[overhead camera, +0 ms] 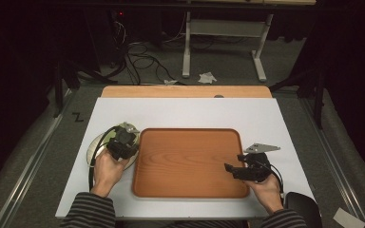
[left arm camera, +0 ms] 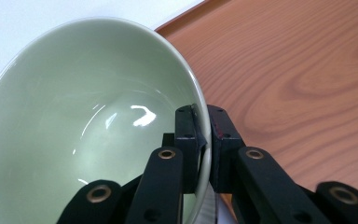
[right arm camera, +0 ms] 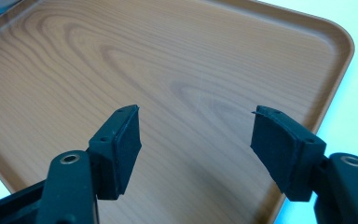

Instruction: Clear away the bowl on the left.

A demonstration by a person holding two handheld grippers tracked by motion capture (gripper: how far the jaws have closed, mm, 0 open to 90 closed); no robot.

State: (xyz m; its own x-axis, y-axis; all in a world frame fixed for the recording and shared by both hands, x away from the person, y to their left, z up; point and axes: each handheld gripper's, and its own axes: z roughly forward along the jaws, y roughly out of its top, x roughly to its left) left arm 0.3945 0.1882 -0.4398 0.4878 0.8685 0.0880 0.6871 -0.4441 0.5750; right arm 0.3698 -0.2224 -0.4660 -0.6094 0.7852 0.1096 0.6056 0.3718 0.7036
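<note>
The left gripper [left arm camera: 204, 140] has its jaws clamped on the rim of the pale green bowl [left arm camera: 88, 116], one pad inside the wall and one outside. The bowl sits on the white worktop [overhead camera: 180, 111] near its left edge, just beside the left rim of the wooden tray [overhead camera: 190, 164]. The right gripper [right arm camera: 196, 140] hovers with jaws wide apart and empty over the tray's right side. Judging the step as moving the bowl onto the tray: lift it clear of the tray's raised rim, keep it level, and avoid twisting at the thin rim grip.
</note>
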